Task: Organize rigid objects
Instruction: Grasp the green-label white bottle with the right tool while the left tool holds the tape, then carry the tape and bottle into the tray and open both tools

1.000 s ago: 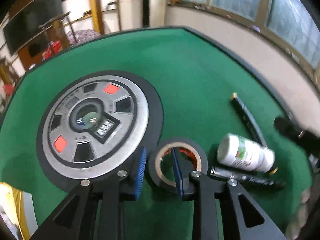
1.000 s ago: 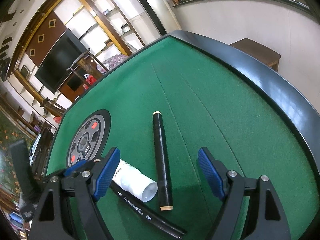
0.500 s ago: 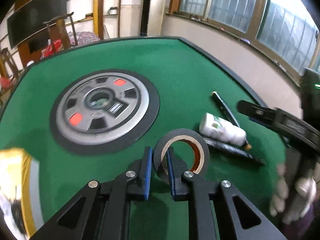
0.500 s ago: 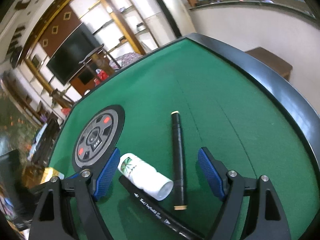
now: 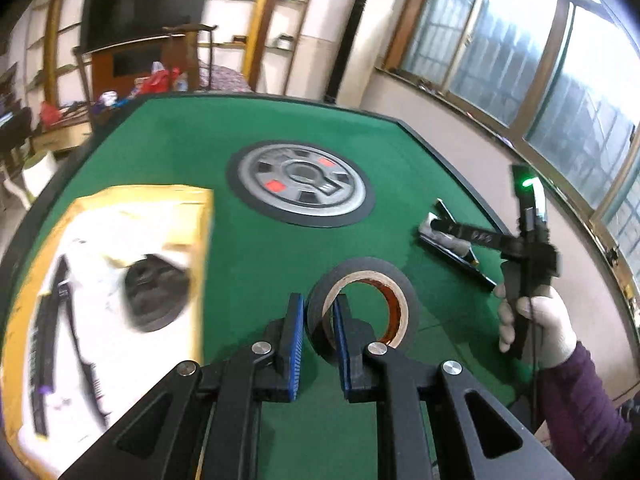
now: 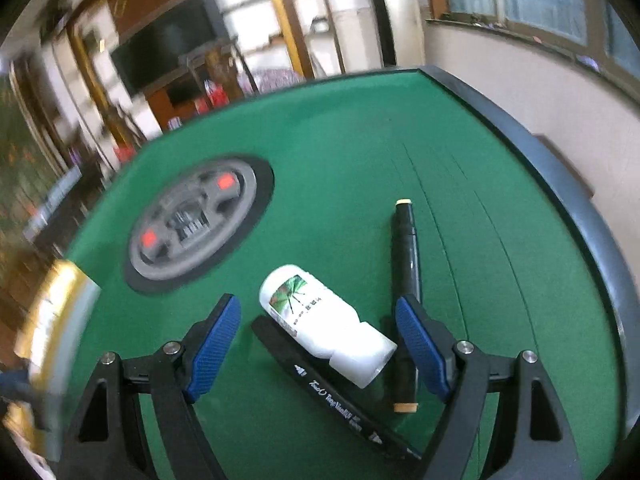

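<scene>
1. The table (image 5: 248, 248) wears smooth green felt inside a dark rounded rim; a flat round panel (image 5: 301, 186) of grey metal, with red squares and a black ring around it, is set into its middle.
2. The tape roll (image 5: 362, 303) is a black ring with a pale cardboard core, reddish on its inner face.
3. The left gripper (image 5: 318, 334) has its ribbed blue pads squeezed tight on the near wall of the tape roll, one pad outside the ring and one inside, so the roll stands upright, lifted clear above the felt.
4. To the left sits a yellow-edged cardboard box (image 5: 188, 216) lined in white, blurred, with dark items inside.
5. The right gripper (image 6: 318, 344) stands wide apart, gripping nothing, just above a white plastic bottle (image 6: 326, 330) lying on its side.
6. The bottle rests across a flat black pen (image 6: 340, 396) with white lettering; a black marker (image 6: 407, 264) with tan end caps lies just beside it.
7. A hand (image 5: 540, 324) in a purple sleeve holds the right gripper's handle.
</scene>
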